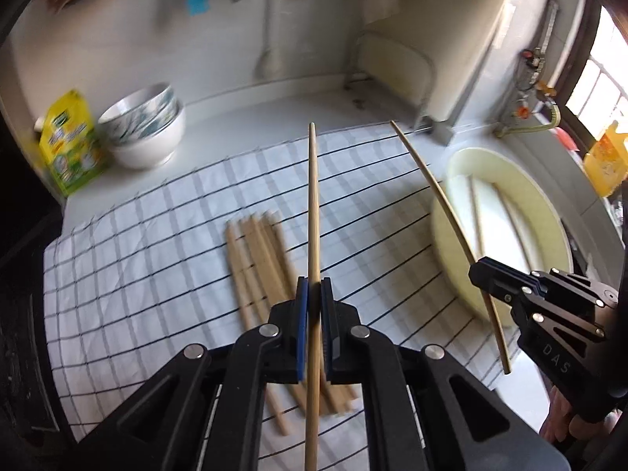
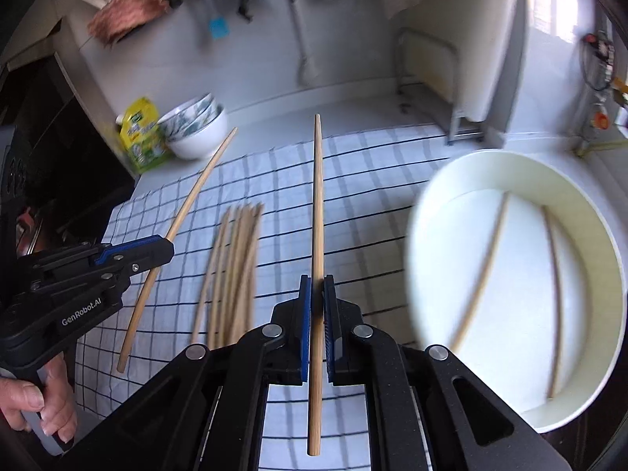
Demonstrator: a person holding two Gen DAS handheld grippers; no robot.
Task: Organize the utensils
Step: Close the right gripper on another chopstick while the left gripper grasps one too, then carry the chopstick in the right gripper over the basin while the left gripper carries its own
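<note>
pinched between the blue pads of the left gripper [image 1: 314, 294]: one slim, round, pale bamboo chopstick [image 1: 313, 204], long axis straight ahead, narrow tip away toward the back wall, butt end trailing under the black arms. same hold in the right gripper [image 2: 317, 294], fingers pressed onto a second chopstick [image 2: 317, 204], tapered tip forward, blunt end trailing back between the arms. both sticks held above a white cloth [image 1: 157, 235] crossed by thin dark grid lines, slightly creased. flat on that cloth, a loose bundle of chopsticks [image 1: 259, 251], roughly parallel, lengthwise away from the cameras; perhaps six, blur too strong for a sure count. on the right, a round cream tub [image 2: 443, 196] with smooth upright wall, two more chopsticks [image 2: 481, 267] lying on its floor, apart from each other. at the back left, two stacked glossy white bowls [image 1: 149, 133] with green leaf print, just beside a yellow-green packet [image 1: 70, 145].
</note>
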